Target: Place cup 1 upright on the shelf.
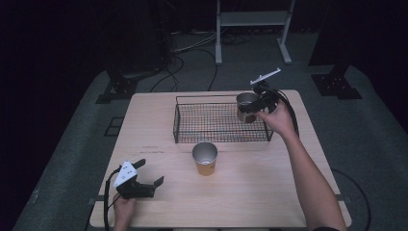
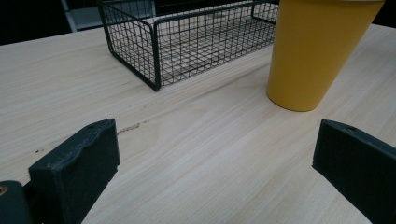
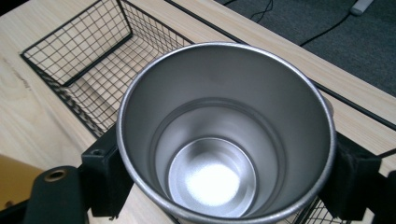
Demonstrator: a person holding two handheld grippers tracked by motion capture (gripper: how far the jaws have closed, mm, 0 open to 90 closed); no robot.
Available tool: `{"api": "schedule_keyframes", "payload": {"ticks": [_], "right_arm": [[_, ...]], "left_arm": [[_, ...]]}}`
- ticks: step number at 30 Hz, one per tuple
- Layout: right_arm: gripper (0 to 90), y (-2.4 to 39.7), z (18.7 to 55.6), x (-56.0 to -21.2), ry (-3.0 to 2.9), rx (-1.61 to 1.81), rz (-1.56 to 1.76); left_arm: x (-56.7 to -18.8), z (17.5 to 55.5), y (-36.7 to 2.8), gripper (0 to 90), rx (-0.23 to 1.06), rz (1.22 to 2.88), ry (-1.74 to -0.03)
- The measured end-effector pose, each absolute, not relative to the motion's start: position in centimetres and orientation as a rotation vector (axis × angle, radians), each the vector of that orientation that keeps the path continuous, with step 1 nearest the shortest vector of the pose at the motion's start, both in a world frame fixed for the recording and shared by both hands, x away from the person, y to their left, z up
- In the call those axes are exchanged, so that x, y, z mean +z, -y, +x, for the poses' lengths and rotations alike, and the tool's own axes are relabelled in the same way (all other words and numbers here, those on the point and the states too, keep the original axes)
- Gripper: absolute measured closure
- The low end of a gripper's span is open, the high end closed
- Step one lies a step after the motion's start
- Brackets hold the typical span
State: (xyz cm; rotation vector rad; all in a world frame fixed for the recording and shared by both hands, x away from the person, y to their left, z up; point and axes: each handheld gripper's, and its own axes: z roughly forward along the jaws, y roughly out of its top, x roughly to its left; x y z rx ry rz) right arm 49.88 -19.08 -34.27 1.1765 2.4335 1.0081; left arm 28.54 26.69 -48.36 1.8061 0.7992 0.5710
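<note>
— Right tongs (image 1: pixel 253 107)?
— Clamped round a steel cup (image 1: pixel 246 107), held over the wire basket's (image 1: pixel 192 126) end.
— Left tongs (image 1: pixel 150 174)?
— Wide apart, nothing in them, resting on the worktop (image 1: pixel 269 173); a yellow cup (image 1: pixel 205 159) stands just ahead.

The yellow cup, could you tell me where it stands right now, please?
In the high view, the yellow cup stands upright mid-table, just in front of the wire basket, apart from both grippers.

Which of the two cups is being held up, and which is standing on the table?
The silver cup is clamped in the right gripper at the wire basket; the yellow cup stands untouched on the table.
</note>
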Motion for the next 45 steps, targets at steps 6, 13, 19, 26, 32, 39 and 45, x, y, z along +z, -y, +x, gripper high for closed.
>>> {"api": "schedule_keyframes", "payload": {"ticks": [6, 13, 19, 26, 32, 39, 45], "right_arm": [[17.6, 18.4, 50.9, -34.7, -2.43, 1.005, 1.199], [17.6, 17.3, 51.6, -35.4, -2.425, 0.981, 1.196], [17.5, 17.1, 52.2, -36.4, -2.42, 0.986, 1.231], [17.5, 17.1, 52.8, -38.1, -2.406, 0.963, 1.287], [17.5, 17.0, 53.0, -39.0, -2.415, 0.941, 1.318], [17.5, 16.9, 53.1, -40.0, -2.412, 0.928, 1.34], [17.4, 17.3, 53.2, -41.1, -2.418, 0.897, 1.378]], "left_arm": [[-48.4, 28.5, -26.7, 0.0, 0.571, 1.805, -0.8], [-48.4, 28.5, -26.7, 0.0, 0.57, 1.802, -0.798], [-48.4, 28.5, -26.7, 0.0, 0.571, 1.801, -0.796], [-48.4, 28.5, -26.7, 0.0, 0.572, 1.803, -0.796], [-48.3, 28.5, -26.7, 0.0, 0.572, 1.802, -0.796], [-48.3, 28.5, -26.7, 0.0, 0.571, 1.802, -0.796], [-48.3, 28.5, -26.7, 0.0, 0.572, 1.802, -0.795]]}}
